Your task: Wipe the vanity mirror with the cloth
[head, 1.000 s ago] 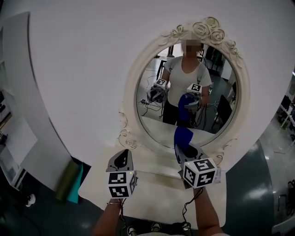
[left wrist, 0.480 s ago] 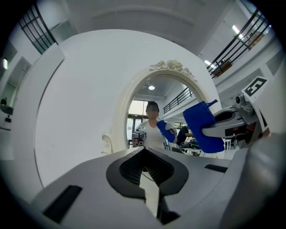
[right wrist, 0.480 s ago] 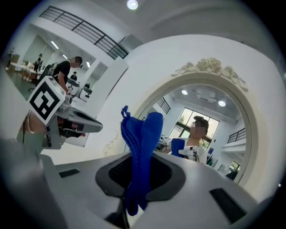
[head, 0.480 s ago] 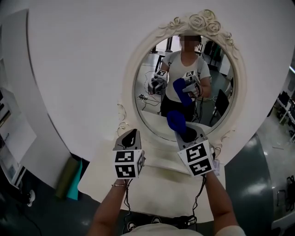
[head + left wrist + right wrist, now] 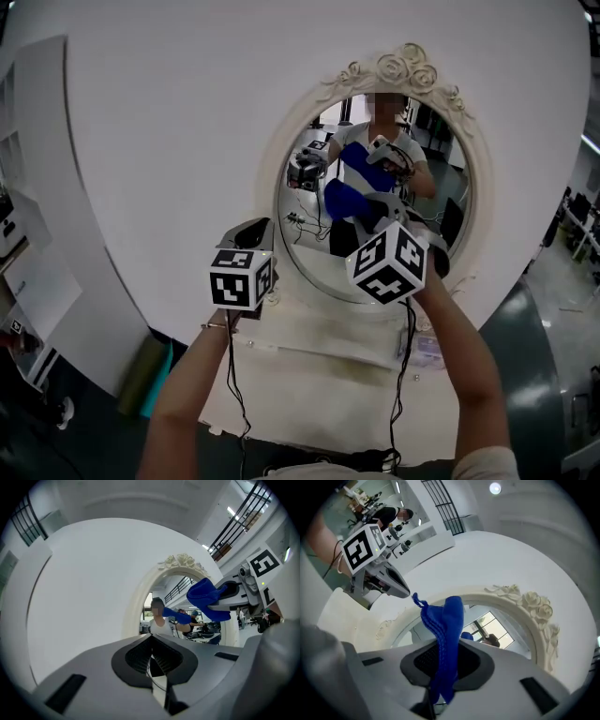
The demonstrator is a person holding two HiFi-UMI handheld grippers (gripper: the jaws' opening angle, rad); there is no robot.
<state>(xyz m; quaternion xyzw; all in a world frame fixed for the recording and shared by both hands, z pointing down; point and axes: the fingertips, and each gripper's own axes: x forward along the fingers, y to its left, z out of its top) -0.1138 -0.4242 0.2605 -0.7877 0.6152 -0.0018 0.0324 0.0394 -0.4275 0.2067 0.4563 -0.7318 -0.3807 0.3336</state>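
While the right gripper point(image 5: 440, 665) is clamped on the blue cloth point(image 5: 446, 625), which stands bunched up out of its jaws, it is held up before the glass of the round vanity mirror point(image 5: 309, 239). The cloth sits just beside its own reflection; whether cloth and glass touch I cannot tell. The left gripper point(image 5: 152, 656) has its jaws together with nothing between them and hovers near the mirror's lower left frame, above the white worktop point(image 5: 309, 375).

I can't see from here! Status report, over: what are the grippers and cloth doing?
Left gripper shut, empty. Right gripper shut on blue cloth, up at mirror; contact unclear. Nothing in the way.
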